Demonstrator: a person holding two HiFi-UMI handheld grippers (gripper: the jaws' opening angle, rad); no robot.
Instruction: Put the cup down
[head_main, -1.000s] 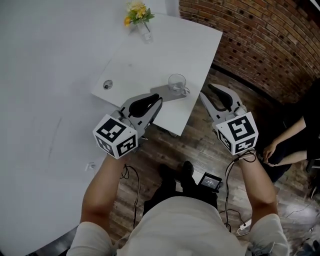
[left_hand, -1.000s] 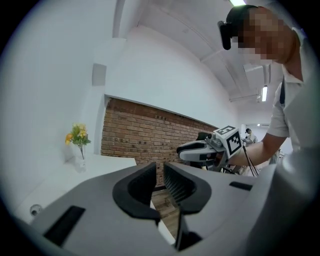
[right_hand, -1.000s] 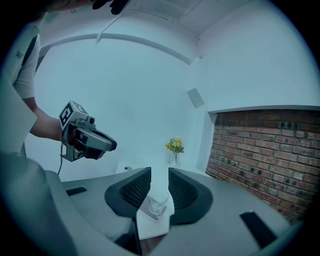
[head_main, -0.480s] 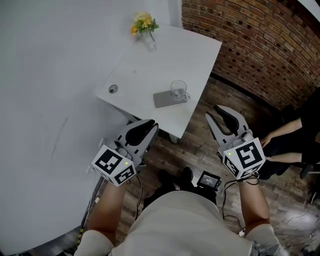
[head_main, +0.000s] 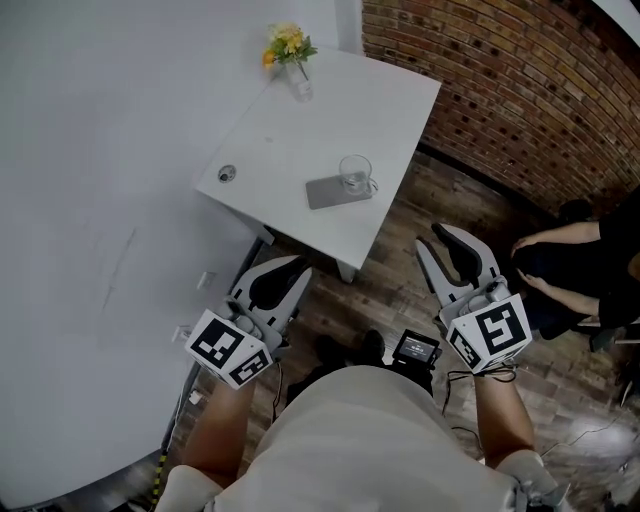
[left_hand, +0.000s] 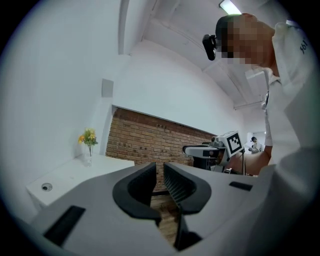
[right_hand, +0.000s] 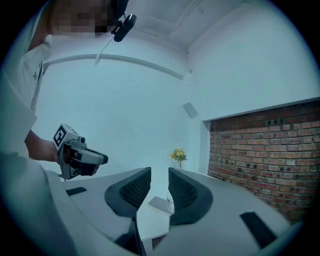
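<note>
bright, even light; fisheye-warped edges

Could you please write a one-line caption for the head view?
Left gripper and right gripper hover empty before a white table bearing a glass cup on a grey mat.

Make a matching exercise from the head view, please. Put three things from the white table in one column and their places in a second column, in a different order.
Things:
1. cup
2. yellow flowers
3. small round object

Places:
a. at the far corner of the white table
b. on the bare tabletop near the left corner
c. on the grey mat

Pairs: 1-c; 2-a; 3-b
</note>
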